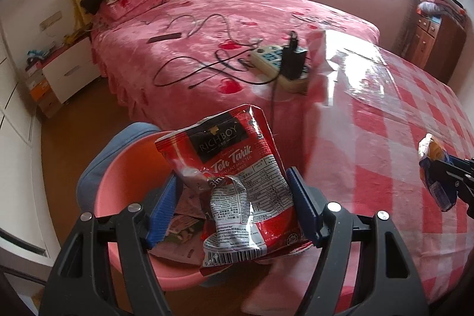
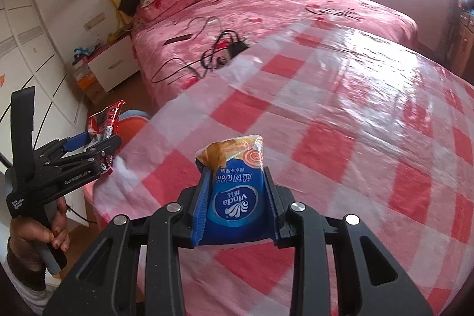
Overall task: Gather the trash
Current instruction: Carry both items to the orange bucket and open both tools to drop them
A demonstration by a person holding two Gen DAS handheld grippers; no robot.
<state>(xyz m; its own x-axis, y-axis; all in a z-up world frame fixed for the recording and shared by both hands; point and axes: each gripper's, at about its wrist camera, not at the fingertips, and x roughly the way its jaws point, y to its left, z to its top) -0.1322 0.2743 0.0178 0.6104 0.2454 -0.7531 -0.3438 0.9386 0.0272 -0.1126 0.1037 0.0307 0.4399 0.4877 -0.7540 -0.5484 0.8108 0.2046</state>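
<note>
In the left wrist view, the left gripper (image 1: 234,197) is seen angled downward, its blue pads about half apart and pressed against a crumpled red tea packet (image 1: 237,182), which is gripped by its sides. The packet is held over a pink basin (image 1: 124,182) set on a blue stool (image 1: 97,162) at about 7 o'clock, with paper scraps lying inside the basin. At 3 o'clock the right gripper (image 1: 444,176) is seen entering from the edge, closed on a blue tissue pack (image 1: 435,168) above the red-checked table cover (image 1: 400,138). A power strip (image 1: 281,64) with a black charger is seen on the pink bed (image 1: 222,19) at 12 o'clock.

In the right wrist view, the right gripper (image 2: 237,191) is pointed downward over the table cover, its jaws narrowed and clamped on the tissue pack (image 2: 234,191), which stands upright between the pads. At 9 o'clock the left gripper (image 2: 97,144) is seen with the packet (image 2: 106,120) in its jaws, its handle held by a hand (image 2: 38,236) at 8 o'clock.
</note>
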